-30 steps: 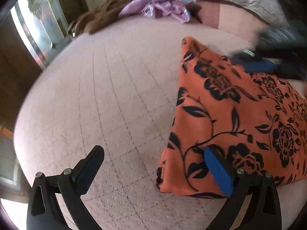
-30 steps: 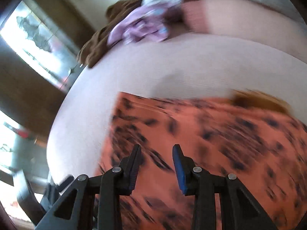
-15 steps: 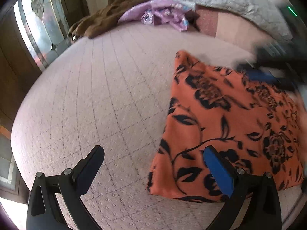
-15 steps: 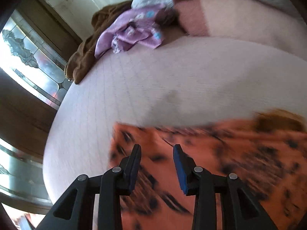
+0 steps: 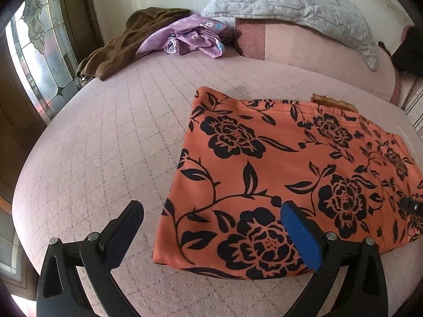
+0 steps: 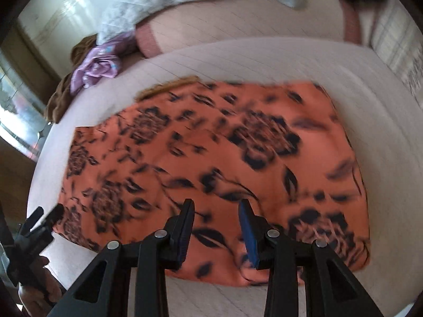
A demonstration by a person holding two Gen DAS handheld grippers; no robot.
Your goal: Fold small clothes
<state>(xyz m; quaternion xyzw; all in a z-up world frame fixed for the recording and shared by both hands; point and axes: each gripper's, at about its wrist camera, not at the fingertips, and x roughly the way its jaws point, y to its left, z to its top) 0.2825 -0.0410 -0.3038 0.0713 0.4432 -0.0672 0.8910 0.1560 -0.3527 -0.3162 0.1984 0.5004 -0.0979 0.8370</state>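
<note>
Orange floral-print cloth garment point(image 5: 277, 174) now lies flat in a folded rectangle on the pink quilted bed point(image 5: 105, 137); left gripper point(image 5: 211, 227) wide open, right gripper point(image 6: 216, 227) part-open and empty, swung back over it; another fold likely follows.

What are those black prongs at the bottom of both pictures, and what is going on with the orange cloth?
Each pair of prongs is a hand-held gripper that a person carries, with a camera looking along its fingers. One picture looks from the left hand-held gripper, the other from the right hand-held gripper. Both are open and hold nothing. On the pink quilted bed lies a folded orange cloth with black flowers. Farther back lie a purple garment, a brown garment and a grey quilted pillow.
</note>
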